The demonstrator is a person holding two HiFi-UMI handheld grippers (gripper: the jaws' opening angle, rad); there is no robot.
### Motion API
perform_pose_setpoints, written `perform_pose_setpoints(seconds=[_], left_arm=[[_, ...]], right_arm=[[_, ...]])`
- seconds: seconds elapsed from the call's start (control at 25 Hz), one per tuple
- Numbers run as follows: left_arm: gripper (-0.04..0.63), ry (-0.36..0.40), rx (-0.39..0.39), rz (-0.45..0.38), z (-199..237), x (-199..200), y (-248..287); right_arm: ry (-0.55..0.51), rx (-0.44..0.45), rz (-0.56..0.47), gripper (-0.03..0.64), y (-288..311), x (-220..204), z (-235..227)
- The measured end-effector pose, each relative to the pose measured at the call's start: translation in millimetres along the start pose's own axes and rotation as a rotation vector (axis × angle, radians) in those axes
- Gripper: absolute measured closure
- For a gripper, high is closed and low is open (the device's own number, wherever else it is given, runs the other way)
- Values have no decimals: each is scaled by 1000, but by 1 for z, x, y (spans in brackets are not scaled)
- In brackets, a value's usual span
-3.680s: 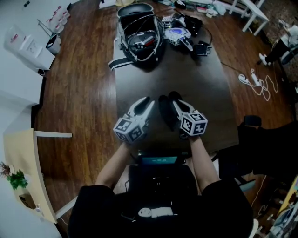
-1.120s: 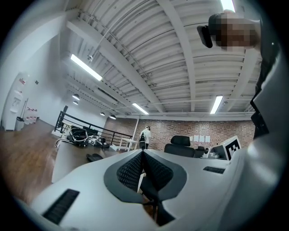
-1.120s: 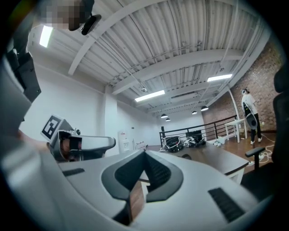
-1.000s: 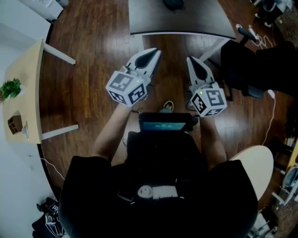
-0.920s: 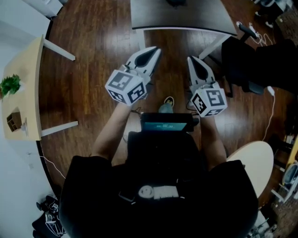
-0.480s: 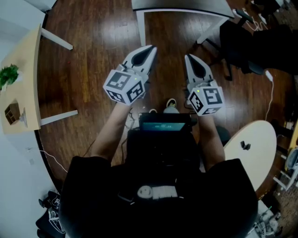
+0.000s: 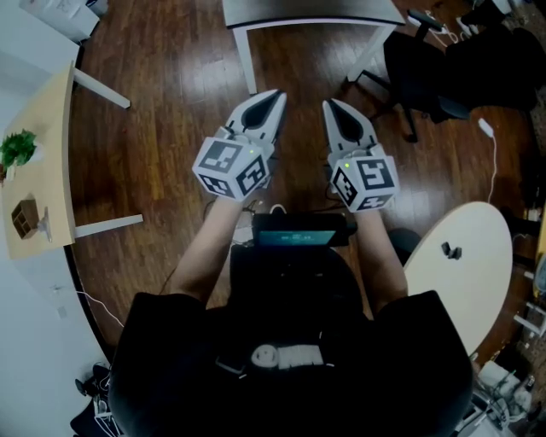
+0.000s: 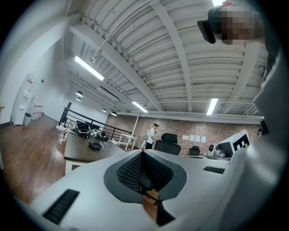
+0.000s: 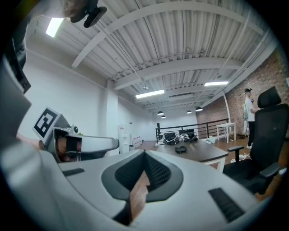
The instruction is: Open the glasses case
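Observation:
The glasses case lies as a small dark shape on the dark table, far ahead in the left gripper view (image 8: pixel 95 145) and in the right gripper view (image 9: pixel 180 149). The head view shows only the table's near edge (image 7: pixel 307 12), not the case. My left gripper (image 7: pixel 277 96) and right gripper (image 7: pixel 328 104) hang side by side over the wooden floor, well short of the table. Both point level toward it. Each has its jaws pressed together with nothing between them, as seen at the left gripper (image 8: pixel 142 152) and the right gripper (image 9: pixel 144 153).
A black bag (image 8: pixel 83 129) and clutter sit at the table's far end. A black office chair (image 7: pixel 426 60) stands to the right of the table, a round white table (image 7: pixel 465 256) at my right, a pale wooden table with a plant (image 7: pixel 38 154) at my left. A person (image 8: pixel 150 135) stands far off.
The dark table has slid up and nearly out of the head view as the person backed away from it. Both grippers stay shut, side by side.

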State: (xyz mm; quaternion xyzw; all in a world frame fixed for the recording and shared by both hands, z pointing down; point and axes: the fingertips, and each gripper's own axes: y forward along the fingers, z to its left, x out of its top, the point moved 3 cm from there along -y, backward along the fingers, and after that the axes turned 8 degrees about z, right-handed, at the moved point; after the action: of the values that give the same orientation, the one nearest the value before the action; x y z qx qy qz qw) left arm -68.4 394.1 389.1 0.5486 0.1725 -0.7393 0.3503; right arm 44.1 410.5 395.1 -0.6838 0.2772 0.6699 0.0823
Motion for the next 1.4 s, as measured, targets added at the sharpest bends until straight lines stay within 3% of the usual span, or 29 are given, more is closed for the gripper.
perform_pose_setpoints(seconds=[0.36, 0.56, 0.8, 1.12, 1.4], left_arm=[[597, 37, -6, 5, -79, -9, -4], [597, 50, 64, 28, -100, -18, -19], [596, 36, 89, 49, -135, -43, -44], [597, 42, 68, 44, -185, -64, -75], [597, 50, 59, 21, -204, -61, -82]], right_arm=[[-13, -33, -23, 614, -73, 0, -5], [-6, -29, -36, 614, -99, -2, 6], [13, -21, -9, 614, -139, -23, 25], [13, -12, -18, 614, -189, -38, 53], [-6, -9, -29, 614, -205, -37, 58]])
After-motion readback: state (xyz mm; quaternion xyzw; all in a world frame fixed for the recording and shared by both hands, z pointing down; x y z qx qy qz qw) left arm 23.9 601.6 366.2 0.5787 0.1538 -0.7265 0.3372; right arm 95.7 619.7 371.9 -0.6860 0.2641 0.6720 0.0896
